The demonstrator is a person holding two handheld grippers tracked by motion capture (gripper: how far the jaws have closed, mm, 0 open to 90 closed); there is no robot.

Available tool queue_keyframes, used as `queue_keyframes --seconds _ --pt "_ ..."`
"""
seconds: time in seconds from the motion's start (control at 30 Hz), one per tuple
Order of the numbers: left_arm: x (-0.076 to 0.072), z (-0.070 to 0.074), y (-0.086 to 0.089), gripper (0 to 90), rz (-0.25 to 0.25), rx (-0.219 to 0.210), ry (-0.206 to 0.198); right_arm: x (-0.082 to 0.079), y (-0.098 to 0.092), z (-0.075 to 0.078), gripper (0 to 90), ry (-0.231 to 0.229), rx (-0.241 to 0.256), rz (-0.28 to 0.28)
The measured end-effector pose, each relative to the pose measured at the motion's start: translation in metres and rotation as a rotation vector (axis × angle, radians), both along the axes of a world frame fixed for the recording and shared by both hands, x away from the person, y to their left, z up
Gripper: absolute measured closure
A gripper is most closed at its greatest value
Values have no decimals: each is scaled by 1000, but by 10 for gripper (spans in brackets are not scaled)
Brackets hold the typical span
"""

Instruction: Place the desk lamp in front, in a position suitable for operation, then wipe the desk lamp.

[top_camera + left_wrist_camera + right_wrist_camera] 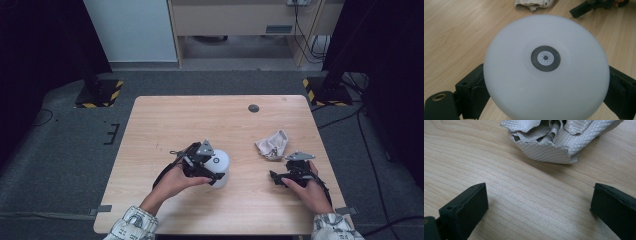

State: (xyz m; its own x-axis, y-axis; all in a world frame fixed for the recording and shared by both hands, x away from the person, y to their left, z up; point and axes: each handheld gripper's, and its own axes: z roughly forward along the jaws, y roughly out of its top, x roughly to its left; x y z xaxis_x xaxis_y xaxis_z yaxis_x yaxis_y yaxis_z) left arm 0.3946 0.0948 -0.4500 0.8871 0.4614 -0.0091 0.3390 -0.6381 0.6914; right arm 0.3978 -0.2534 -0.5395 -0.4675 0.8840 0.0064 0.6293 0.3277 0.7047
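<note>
High view sits above the near edge, facing forward and down, whole bench (220, 120) in frame. Left gripper view looks along its jaws, very close on the white lamp (546, 67); cloth (534, 5) at its top. Right gripper view hangs low over the bench, cloth (559, 140) just ahead. All three views share the cloth (272, 144).
</note>
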Motion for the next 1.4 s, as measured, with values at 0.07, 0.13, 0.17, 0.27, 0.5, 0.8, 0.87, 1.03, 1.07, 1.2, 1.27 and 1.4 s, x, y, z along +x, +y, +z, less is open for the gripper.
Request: queue_keyframes --seconds 0.07,0.13,0.17,0.27,0.5,0.8,0.87,1.03,1.07,1.2,1.27,1.4 --pt "-3 0 -5 79 -8 -3 3 0 0 0 15 0 0 0" --pt "-4 0 -7 79 -13 1 4 0 0 0 15 0 0 0" --pt "-5 0 -8 79 -14 2 4 0 0 0 15 0 0 0" --pt "-7 1 -9 79 -16 3 6 0 0 0 15 1 0 1" --pt "-10 0 -11 77 -28 0 4 0 0 0 15 1 0 1" --pt "-16 7 0 56 -19 -68 -14 0 0 1 38 8 -5 1" --pt "-19 10 6 54 -10 -72 -19 0 -1 5 67 27 -6 6" --pt "-30 14 28 54 12 -68 -30 0 -6 16 185 6 -26 1" --pt "-32 12 34 54 26 -70 -29 -1 -7 18 208 3 -15 0" --pt "-26 -1 61 65 97 -72 -25 -5 -11 32 329 -53 -1 16" --pt "-20 -8 73 74 142 -57 -27 -3 -10 41 447 -77 8 16" --pt "-7 -20 89 98 217 -44 -20 11 -4 55 625 -144 2 21"
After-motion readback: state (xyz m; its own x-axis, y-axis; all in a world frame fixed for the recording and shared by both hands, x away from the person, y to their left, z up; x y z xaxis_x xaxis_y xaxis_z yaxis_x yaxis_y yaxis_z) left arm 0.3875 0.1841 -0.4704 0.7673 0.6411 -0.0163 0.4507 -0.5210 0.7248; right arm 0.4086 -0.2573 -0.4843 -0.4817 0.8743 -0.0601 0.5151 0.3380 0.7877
